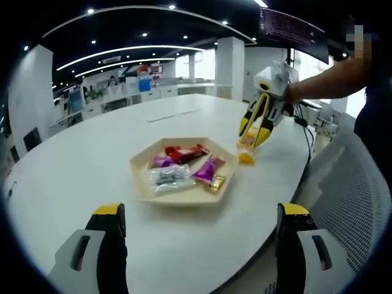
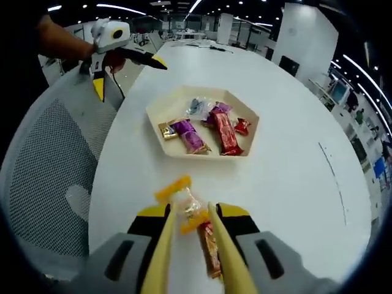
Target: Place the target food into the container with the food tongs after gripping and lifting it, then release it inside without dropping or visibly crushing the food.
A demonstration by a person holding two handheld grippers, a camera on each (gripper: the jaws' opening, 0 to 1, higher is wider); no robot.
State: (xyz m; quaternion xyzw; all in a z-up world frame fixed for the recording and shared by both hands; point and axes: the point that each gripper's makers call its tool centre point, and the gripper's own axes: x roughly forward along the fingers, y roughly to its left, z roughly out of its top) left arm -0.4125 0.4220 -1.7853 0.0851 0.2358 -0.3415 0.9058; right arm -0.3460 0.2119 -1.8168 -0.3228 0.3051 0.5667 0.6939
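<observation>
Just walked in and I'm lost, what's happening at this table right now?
A person is working with a gripper in each hand at a white table. The right gripper holds yellow food tongs, closed around a clear-wrapped candy with orange ends beside the tray. The tray already holds several wrapped snacks. The left gripper is open and holds nothing, aimed at the tray.

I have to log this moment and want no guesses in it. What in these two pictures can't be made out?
- Wrapped snack between the tongs, right gripper view: print too blurred to read; whether it rests on the table or is lifted is unclear.
- A second wrapper sits low between the tong arms, partly hidden by them.
- Tray, left gripper view: snack labels too small.
- Left gripper: jaw bases cut off by the bottom edge.
</observation>
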